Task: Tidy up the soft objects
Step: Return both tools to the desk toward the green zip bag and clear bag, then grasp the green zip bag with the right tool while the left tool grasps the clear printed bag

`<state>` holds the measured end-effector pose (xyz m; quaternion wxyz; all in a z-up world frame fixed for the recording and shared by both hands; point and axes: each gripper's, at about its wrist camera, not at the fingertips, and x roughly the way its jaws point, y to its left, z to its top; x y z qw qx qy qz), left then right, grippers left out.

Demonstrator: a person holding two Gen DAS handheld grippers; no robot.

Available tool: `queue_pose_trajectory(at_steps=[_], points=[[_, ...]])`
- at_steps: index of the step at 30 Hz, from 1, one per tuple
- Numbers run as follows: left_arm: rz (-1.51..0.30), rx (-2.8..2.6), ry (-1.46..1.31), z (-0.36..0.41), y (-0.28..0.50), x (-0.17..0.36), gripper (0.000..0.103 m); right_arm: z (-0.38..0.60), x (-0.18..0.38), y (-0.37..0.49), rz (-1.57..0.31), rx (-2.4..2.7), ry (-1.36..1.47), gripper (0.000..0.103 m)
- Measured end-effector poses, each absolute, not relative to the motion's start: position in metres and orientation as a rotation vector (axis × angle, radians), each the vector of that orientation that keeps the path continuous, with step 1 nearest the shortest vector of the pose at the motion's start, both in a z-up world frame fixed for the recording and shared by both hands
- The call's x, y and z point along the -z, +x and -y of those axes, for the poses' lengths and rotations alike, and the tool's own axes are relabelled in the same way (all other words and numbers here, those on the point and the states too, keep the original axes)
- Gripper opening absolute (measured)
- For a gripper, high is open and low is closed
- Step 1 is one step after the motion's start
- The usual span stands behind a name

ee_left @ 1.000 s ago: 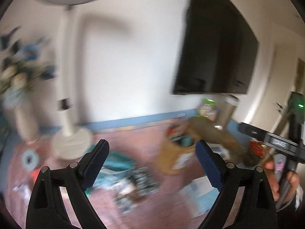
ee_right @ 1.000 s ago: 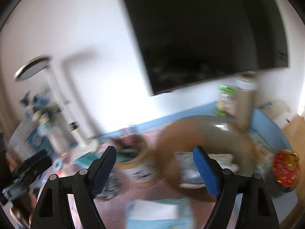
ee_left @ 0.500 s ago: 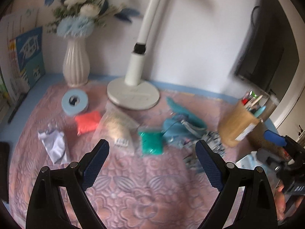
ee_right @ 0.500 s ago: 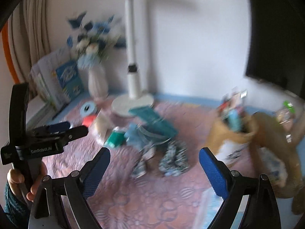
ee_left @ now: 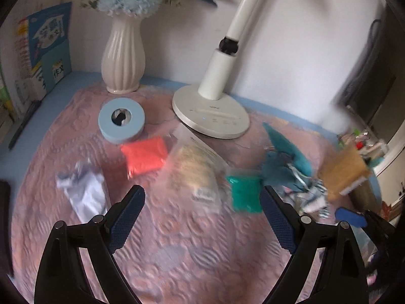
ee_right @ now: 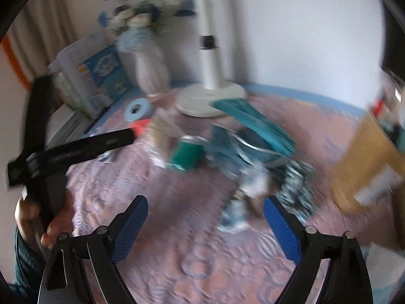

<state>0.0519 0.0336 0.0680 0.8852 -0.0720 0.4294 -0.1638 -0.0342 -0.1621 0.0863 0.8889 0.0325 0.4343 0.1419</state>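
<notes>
Soft, even daylight; no glare. Both views motion-blurred, the right wrist view more so. Lamp stand (ee_left: 229,48) throws a faint shadow on the wall at its right. Fisheye bends the edges; corners dark. Vase (ee_left: 123,55) fairly sharp.

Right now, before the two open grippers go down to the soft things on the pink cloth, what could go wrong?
1. The white ribbed vase with flowers stands upright close behind the small bags; a wide sweep might tip it.
2. The green bag lies against the teal fabric pouch, so the right gripper may catch both.
3. The clear plastic bag looks slippery and may slide from the left gripper.
</notes>
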Motion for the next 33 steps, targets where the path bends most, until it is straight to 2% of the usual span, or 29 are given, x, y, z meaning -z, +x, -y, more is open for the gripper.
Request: queue_pose_trajectory(at_steps=[1,2,5,10,15,27,30,33], points=[[-0.903,0.338,-0.151,-0.032,0.061,-0.064,0.091,0.152,-0.085,-0.031,-0.908,-0.323,0.046,0.073],[-0.909,0.338,-0.16,-0.032,0.065,-0.061,0.091,0.145,-0.082,-0.028,-0.924,-0.332,0.03,0.071],[-0.918,0.367,-0.208,-0.03,0.079,-0.048,0.091,0.138,-0.072,-0.02,-0.949,-0.311,0.014,0.07],[-0.836,0.347,-0.205,-0.027,0.082,-0.038,0.091,0.142,-0.059,-0.001,-0.991,-0.32,0.071,0.07],[-0.866,0.398,-0.347,-0.043,0.086,-0.026,0.091,0.134,-0.035,0.019,-1.071,-0.352,0.177,0.07],[-0.848,0.389,-0.222,-0.025,0.074,-0.028,0.091,0.143,-0.027,0.04,-1.03,-0.264,0.331,0.07],[-0.852,0.348,-0.232,-0.027,0.078,-0.026,0.091,0.138,-0.025,0.043,-1.037,-0.244,0.312,0.063],[-0.858,0.353,-0.272,-0.032,0.081,-0.024,0.091,0.134,-0.023,0.05,-1.03,-0.226,0.316,0.063]])
